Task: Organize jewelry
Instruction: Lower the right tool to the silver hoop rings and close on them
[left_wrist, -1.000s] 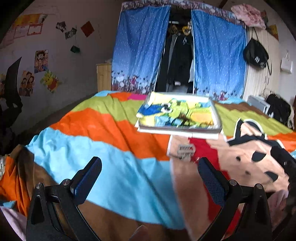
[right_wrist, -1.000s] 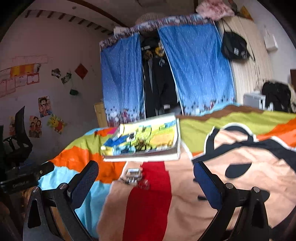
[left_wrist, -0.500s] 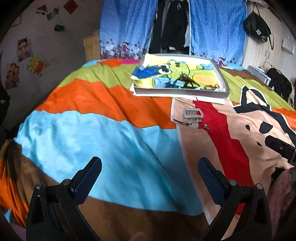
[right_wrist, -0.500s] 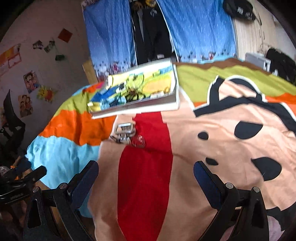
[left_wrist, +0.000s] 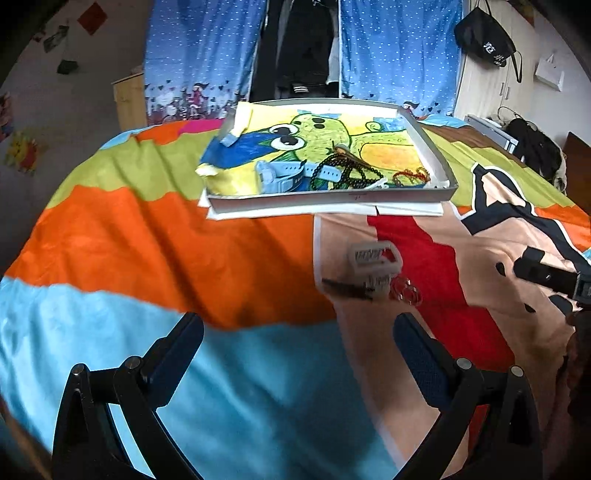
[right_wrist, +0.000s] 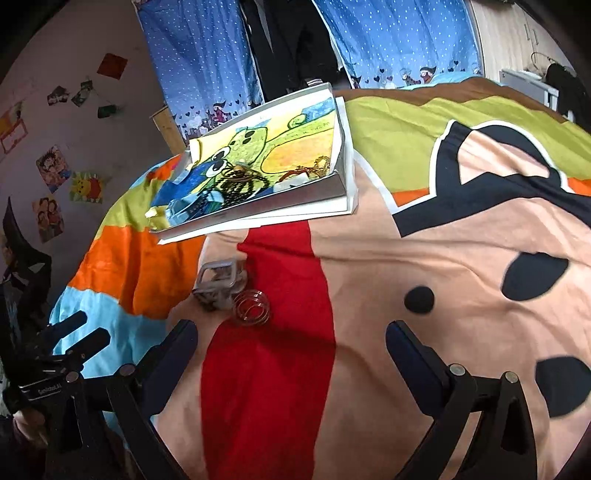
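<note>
A: The bedspread (right_wrist: 424, 258) looks like soft matt cloth, and the shallow tray (left_wrist: 332, 194) like smooth grey card with a crayoned paper lining.

B: The wire bangles (right_wrist: 252, 307) gleam like thin metal, the white clip (left_wrist: 375, 254) seems matt plastic, the beads (left_wrist: 334, 168) glossy, the curtains (left_wrist: 399, 48) thin cloth
</note>
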